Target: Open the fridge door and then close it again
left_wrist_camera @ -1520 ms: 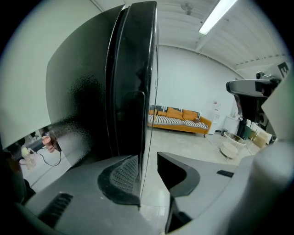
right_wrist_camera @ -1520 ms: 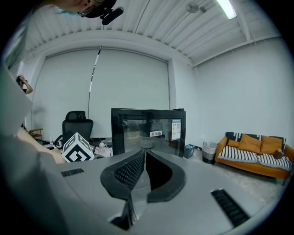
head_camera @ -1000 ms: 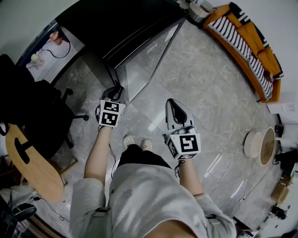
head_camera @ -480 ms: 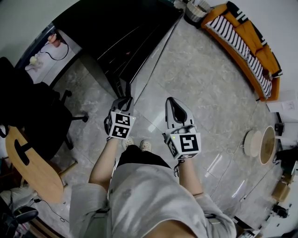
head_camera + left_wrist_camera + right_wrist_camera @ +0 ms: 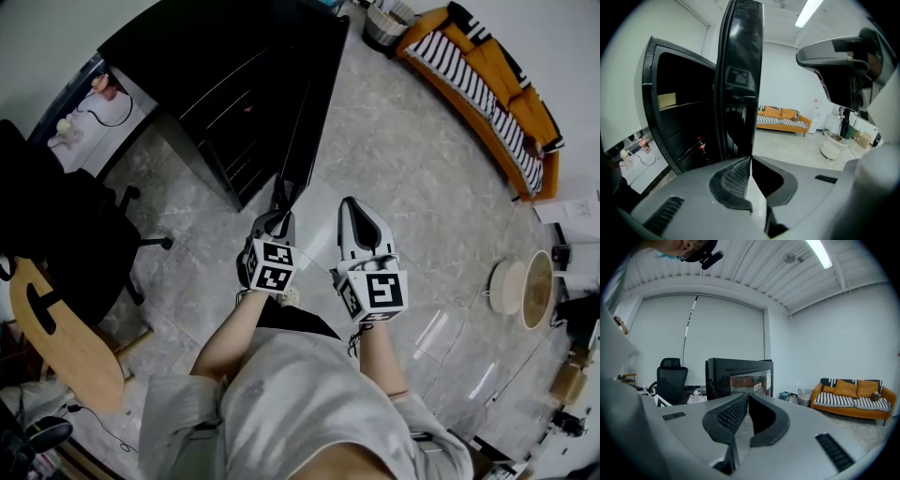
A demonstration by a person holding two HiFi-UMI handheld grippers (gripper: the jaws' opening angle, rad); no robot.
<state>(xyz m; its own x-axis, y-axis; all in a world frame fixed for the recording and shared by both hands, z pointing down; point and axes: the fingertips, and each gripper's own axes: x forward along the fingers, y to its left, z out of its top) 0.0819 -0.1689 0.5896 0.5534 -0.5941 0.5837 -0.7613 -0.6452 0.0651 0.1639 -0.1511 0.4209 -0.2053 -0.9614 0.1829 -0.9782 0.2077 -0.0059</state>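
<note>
Left gripper (image 5: 277, 220) points at the free edge of the fridge door (image 5: 309, 122). Its jaws are closing, the tips all but together with nothing between them. Narrowed like this, it probably serves to push the door rather than grip it. Right gripper (image 5: 354, 208) hangs just beside it, clenched and empty, apparently held clear of the door's swing. Beyond, the black fridge (image 5: 225, 84) stands wide open with its shelves exposed, so the closing is not yet done.

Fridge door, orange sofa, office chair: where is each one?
fridge door (image 5: 740, 70), left gripper view, its dark outer face, seen nearly edge-on.
orange sofa (image 5: 855, 389), right gripper view, a back cushion.
office chair (image 5: 670, 380), right gripper view, the backrest.
</note>
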